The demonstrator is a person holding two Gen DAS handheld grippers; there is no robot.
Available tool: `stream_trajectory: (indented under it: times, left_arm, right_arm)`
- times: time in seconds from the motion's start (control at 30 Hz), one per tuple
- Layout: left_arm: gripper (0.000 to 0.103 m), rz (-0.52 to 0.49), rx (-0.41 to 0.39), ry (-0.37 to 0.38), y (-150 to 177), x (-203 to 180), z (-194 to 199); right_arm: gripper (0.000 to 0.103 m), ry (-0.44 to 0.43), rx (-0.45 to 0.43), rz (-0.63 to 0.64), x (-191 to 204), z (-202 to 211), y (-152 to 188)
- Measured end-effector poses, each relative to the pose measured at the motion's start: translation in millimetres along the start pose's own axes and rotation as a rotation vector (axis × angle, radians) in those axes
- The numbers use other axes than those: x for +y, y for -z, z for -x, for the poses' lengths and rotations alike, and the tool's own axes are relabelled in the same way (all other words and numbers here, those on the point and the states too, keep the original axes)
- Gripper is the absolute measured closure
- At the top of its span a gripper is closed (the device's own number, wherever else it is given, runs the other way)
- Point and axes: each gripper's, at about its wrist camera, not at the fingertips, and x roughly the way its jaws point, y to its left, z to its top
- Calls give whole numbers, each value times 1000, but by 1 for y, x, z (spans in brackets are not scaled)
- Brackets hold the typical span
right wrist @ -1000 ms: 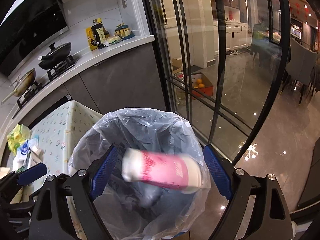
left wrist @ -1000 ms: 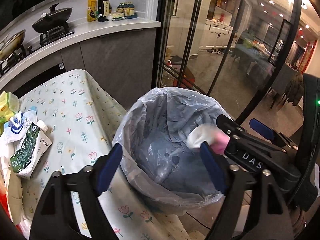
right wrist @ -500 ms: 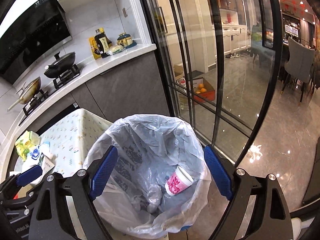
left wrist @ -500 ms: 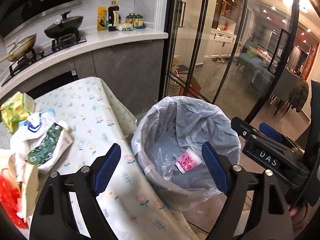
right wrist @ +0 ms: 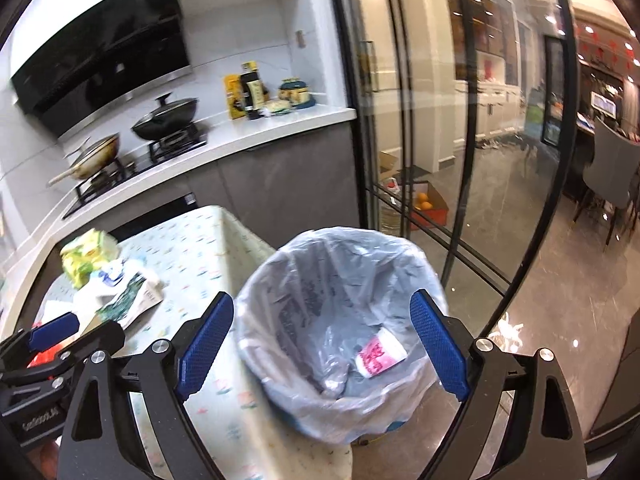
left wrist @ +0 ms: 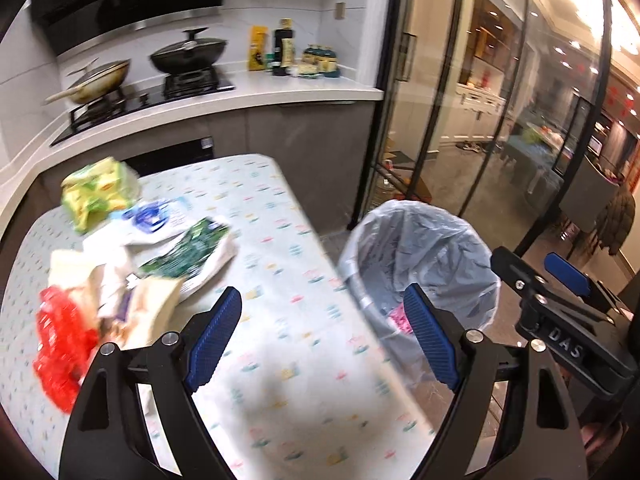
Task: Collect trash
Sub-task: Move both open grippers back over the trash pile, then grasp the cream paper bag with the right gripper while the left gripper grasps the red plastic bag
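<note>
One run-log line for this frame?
stage: cup binned | bin: beside table | left tongs: open, empty | right tongs: open, empty | wrappers: on table

Motion blur smears the heap of wrappers [left wrist: 132, 264] on the table, their print unreadable. The left gripper's right finger [left wrist: 430, 344] hides most of the pink cup [left wrist: 396, 316] in the bin. Bottle labels [right wrist: 252, 94] on the counter are too small to read.

The letters "DAS" stand in white on the black body of the right gripper [left wrist: 560, 280], seen from the left wrist. The cup [right wrist: 380, 354] in the bin [right wrist: 340, 280] bears red print too blurred to read, as are the wrappers [left wrist: 180, 256].
</note>
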Motion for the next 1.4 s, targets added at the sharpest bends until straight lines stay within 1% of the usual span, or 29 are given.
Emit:
stream_trajectory:
  times: [0.17,0.43,0.7,0.77,1.1,1.23,1.33,1.4]
  left_arm:
    - [24,44,-3,-43,12,35,18]
    - [24,110,-9,-102,33,95,41]
    - [24,161,-9,-177,53,150,58]
    - [24,171,-4,-198,59,162,60]
    - [22,262,47,-253,89,224,62]
    - [22,278,65,-264,97,238,59]
    - [22,282,69,-265,100,245,56]
    - [22,280,73,-263,101,248,54]
  right_arm:
    - [16,-39,7,49,37,13,13]
    - [16,-93,48,112,97,19,36]
    - [16,-132,77,143,143,23,55]
    - [16,-139,84,152,153,22,59]
    - [16,-174,117,190,200,15,75]
    - [16,-204,137,172,210,7,74]
    - [16,-212,136,171,220,1,70]
    - [16,-222,151,160,226,-7,68]
